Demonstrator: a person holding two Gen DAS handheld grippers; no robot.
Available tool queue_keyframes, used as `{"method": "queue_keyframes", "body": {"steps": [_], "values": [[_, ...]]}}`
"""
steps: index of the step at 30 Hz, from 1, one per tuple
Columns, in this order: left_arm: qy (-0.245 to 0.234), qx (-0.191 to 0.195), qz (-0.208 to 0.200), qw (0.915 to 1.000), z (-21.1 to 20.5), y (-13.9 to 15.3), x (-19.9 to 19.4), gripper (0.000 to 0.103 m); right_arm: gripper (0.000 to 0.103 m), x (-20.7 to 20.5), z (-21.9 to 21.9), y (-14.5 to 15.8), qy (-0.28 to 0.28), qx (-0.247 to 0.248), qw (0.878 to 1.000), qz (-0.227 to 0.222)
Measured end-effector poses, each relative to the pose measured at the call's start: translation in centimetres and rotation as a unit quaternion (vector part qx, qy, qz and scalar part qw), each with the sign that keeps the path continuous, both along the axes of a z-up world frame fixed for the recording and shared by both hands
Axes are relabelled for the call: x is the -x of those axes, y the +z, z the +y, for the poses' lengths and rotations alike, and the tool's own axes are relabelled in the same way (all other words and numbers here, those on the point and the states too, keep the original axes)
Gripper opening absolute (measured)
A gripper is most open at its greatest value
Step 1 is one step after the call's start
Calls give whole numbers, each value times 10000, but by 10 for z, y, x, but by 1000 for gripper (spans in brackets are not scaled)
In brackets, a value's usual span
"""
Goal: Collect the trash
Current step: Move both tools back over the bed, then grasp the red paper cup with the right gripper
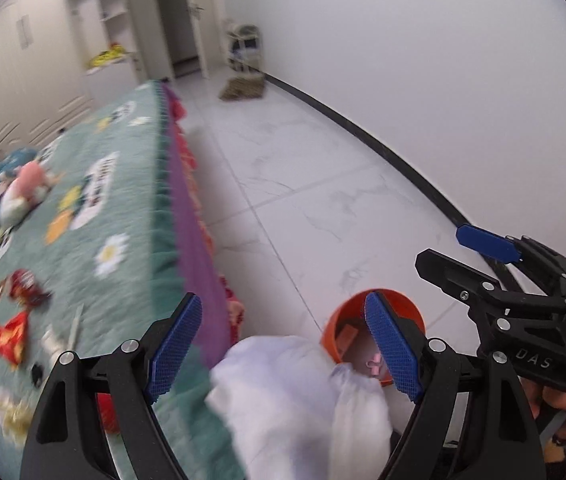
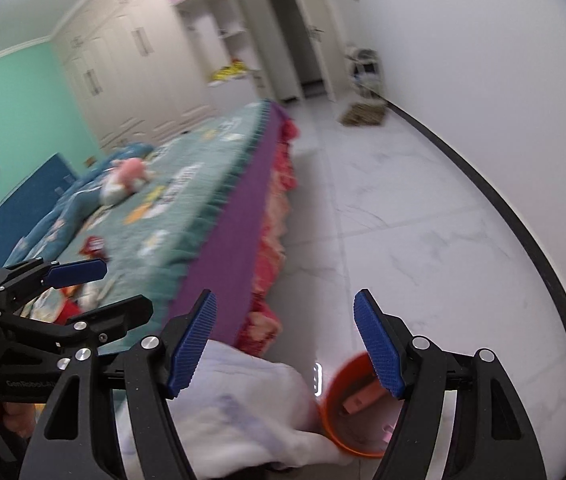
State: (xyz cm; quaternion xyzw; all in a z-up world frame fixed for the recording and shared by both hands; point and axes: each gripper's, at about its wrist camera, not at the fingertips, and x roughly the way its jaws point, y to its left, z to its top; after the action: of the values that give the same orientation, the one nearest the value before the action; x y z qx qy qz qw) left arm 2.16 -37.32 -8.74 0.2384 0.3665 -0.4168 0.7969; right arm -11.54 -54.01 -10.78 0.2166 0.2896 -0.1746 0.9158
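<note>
trash sat in two places: red wrappers (image 1: 17, 300) and small scraps lay scattered on the green bedspread (image 1: 123, 184) near its near end, and a few pinkish pieces lay inside the orange bin (image 1: 375, 338) on the white tile floor (image 1: 323, 184) beside the bed. we could not make out what the scraps on the spread were, since that side of the left wrist view was badly smeared; a lower red wrapper (image 1: 9, 338) showed only as a bright blur. a white cloth (image 1: 295, 396) bulged up from the bottom of both views, covering the bin's near left rim and cut off by the frame edge, so we could not tell what it belonged to. in the right wrist view the bin (image 2: 353, 408) was partly behind our right gripper's finger, and its contents read only as a pink block and a small pink bit. our left gripper (image 1: 283, 344) stood wide apart, holding nothing, over the edge of the bed and the cloth. our right gripper (image 2: 285, 344) was likewise spread wide and empty, above the cloth and bin. each gripper showed at the edge of the other's view, only partly in frame. a pink plush toy (image 1: 27, 188) lay farther up the bed.
</note>
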Motion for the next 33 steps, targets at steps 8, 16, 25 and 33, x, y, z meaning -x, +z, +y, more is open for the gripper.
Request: {"method": "queue_keyframes", "body": {"steps": [8,16,25,33], "values": [[1020,315,-188,9941,89,25,-13,87,71,-40,76,32,1155,200,9930,-172],[1892,448,-279,9805,166,38,-27,87,71,-71,145,45,2063,332,9777,-208],[2638,496,-268,9629,234,36,-34,87,71,-106,208,54,2864,501,9566,-184],[3177,454,-41,9471,281,18,-46,87,76,-131,247,41,3287,724,9417,31]]}}
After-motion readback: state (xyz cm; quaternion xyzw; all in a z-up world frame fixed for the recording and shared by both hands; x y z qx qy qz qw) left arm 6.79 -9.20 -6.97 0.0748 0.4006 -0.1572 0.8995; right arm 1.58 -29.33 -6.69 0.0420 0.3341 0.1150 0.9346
